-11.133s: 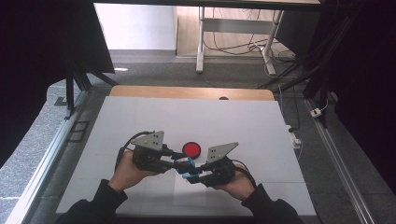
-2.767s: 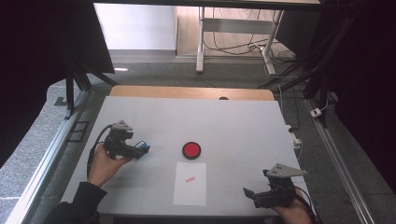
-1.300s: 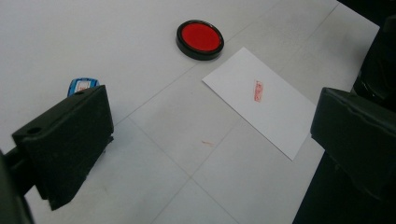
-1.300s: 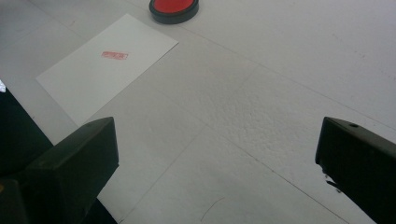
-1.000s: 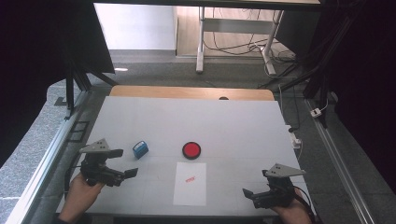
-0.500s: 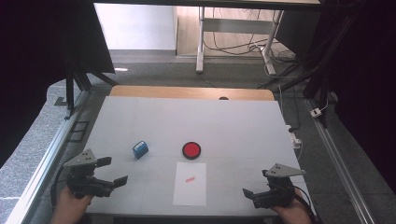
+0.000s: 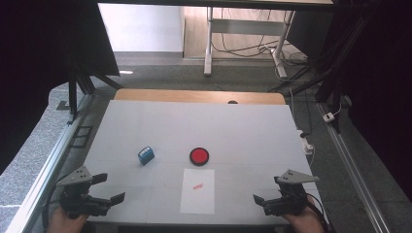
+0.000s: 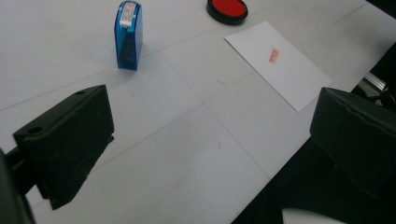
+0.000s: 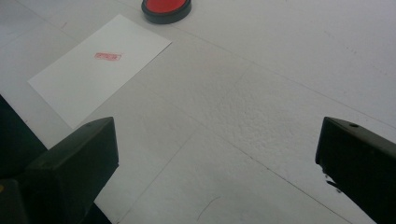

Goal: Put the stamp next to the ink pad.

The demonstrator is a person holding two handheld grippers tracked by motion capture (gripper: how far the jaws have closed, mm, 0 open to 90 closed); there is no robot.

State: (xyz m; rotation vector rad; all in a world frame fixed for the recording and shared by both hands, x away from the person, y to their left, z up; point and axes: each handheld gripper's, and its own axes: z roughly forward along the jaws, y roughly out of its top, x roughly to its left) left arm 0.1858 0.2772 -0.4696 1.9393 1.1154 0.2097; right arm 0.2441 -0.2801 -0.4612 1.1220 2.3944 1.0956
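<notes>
Left gripper [image 7: 108,188] withdrawn from stamp [image 7: 145,155]

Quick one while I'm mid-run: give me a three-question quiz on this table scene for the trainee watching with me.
1. True or false: the blue stamp is held in the left gripper.
2. Multiple choice: the red ink pad sits (a) on the paper, (b) just beyond the far edge of the white sheet, (c) between the right gripper's jaws.
3. What mark is on the sheet?

Key
1. False: it stands alone on the table, and the gripper's jaws are apart and empty.
2. b; the right gripper is open near the table's front edge.
3. A small red stamp print.
</notes>
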